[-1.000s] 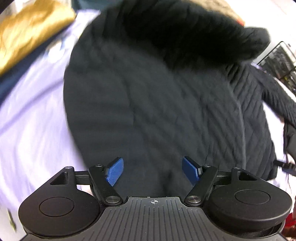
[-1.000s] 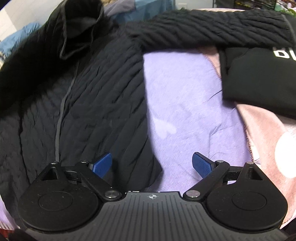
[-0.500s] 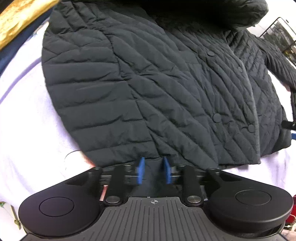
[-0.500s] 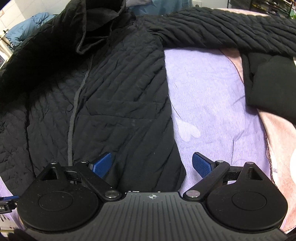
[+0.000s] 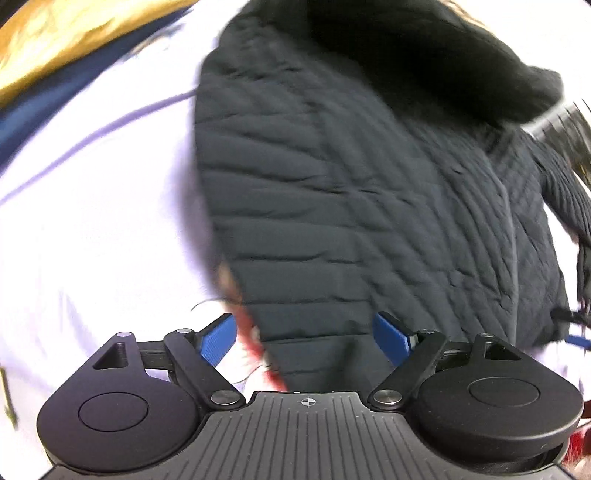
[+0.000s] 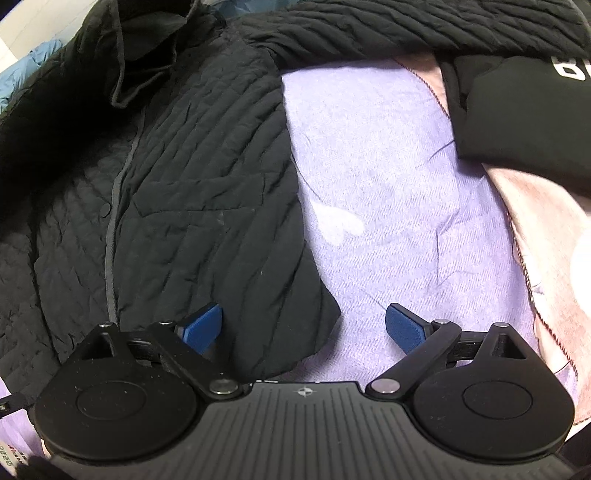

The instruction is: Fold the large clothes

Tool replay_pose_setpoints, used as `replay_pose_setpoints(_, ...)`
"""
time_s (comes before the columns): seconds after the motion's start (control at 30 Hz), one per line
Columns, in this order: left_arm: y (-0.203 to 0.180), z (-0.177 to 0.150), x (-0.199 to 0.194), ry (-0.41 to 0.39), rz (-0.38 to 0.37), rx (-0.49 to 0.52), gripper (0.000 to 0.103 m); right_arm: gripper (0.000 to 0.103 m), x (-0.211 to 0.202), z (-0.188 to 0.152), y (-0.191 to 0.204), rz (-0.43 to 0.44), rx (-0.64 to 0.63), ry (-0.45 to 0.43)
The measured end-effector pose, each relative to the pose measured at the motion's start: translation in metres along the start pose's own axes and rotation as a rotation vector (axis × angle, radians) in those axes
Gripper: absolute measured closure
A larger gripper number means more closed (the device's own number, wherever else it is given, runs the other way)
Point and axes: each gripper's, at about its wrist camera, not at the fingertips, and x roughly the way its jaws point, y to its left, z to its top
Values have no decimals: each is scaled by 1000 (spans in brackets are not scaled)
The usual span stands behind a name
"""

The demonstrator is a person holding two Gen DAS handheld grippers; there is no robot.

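Closest to me, my left tool (image 5: 306, 332) has its blue fingers spread apart over the bottom hem of the black quilted jacket (image 5: 351, 206), gripping nothing; that view is smeared, so I can't say for sure whether the pads touch the fabric. My right tool (image 6: 303, 326) is likewise spread wide and empty, its left finger over the jacket's lower right corner and its right finger over bare lilac blanket (image 6: 388, 177). I judge the fold barely begun: the jacket lies front-up and spread flat on the blanket, its placket closed and running up the middle. Further up, the hood (image 6: 147, 48) is bunched at the collar, and one sleeve (image 6: 406, 29) stretches out sideways across the far edge, not yet brought in. Sleeves, sides and the bottom-to-top fold all look still to do. Beyond on the right sits a folded black garment with white lettering (image 6: 524, 110), perhaps already finished
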Motion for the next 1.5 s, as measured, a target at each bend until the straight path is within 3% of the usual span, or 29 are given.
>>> replay_pose_setpoints(0.1,13,2,10,12,-64,-68,0,7,1,1,4,-1,-20,8)
replay_pose_setpoints(0.27,6,5,35,30,-72,-38,0,7,2,4,12,-7,-58,19)
replay_pose_setpoints(0.33,-1,4,30,-10,-86,-24,0,7,1,5,15,-8,-71,18)
replay_pose_setpoints(0.37,-7,4,25,-19,-63,11,7,7,0,5,16,-9,-77,18)
replay_pose_setpoints(0.47,-14,6,6,-46,-25,88,42,7,-2,4,16,-17,-87,12)
replay_pose_setpoints(0.6,-15,33,-21,-103,-9,138,57,7,1,1,11,-19,-55,24)
replay_pose_setpoints(0.73,-21,97,-51,-264,49,233,62,7,4,0,10,-19,-32,27)
replay_pose_setpoints(0.87,-10,186,-83,-495,156,261,64,7,3,1,13,-27,-29,22)
replay_pose_setpoints(0.97,8,244,-89,-596,238,223,65,7,-1,1,13,-30,-24,14)
replay_pose_setpoints(1.07,25,288,-76,-650,355,196,67,7,-5,0,11,-45,-12,13)
replay_pose_setpoints(1.23,61,326,-40,-550,403,-25,65,7,-11,-2,7,-74,18,12)
replay_pose_setpoints(1.3,65,324,-21,-485,402,-74,56,7,-14,-3,7,-87,31,9)
replay_pose_setpoints(1.33,65,321,-16,-459,377,-70,41,7,-15,-4,6,-93,38,8)
replay_pose_setpoints(1.43,69,305,-10,-419,318,14,38,7,-16,-5,5,-101,53,7)
replay_pose_setpoints(1.5,64,290,-14,-411,302,84,29,7,-15,-4,4,-105,55,3)
